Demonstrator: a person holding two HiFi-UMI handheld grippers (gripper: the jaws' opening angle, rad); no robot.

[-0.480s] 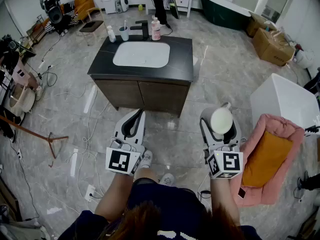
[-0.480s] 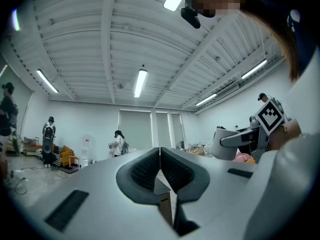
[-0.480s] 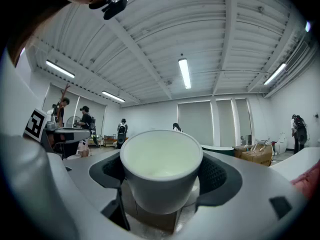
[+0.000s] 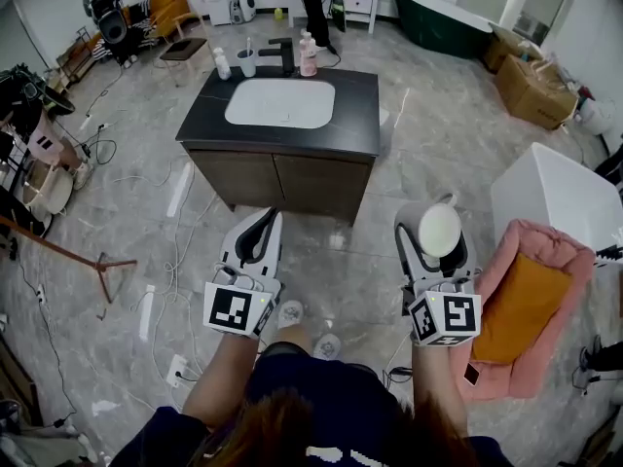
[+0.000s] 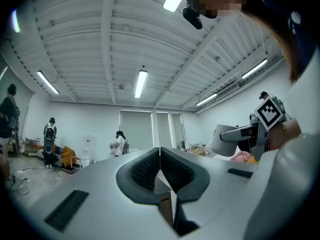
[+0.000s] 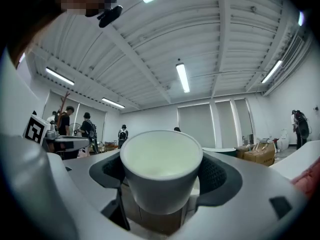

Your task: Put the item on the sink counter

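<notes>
Grippers, count: two, both held low over the floor in front of the person.
Left gripper: jaws fully together, pads meeting, nothing between them.
Right gripper: jaws spread wide, pads pressed on opposite sides of one white cup; the cup is upright with its mouth open upward.
Task item, location: the white cup is in the right gripper, above the marble floor, well short of the sink bench and to the right of its front right corner.
Sink bench, contents: one white basin, one black faucet, two bottles (white, pink) and one tumbler, all in a row along the far edge.
Sink bench, edges: a bare dark top runs along the front edge and to the right of the basin.
Room for moving: open floor lies between the grippers and the bench front; cables trail on the left side; a pink armchair stands just beside the right gripper.
</notes>
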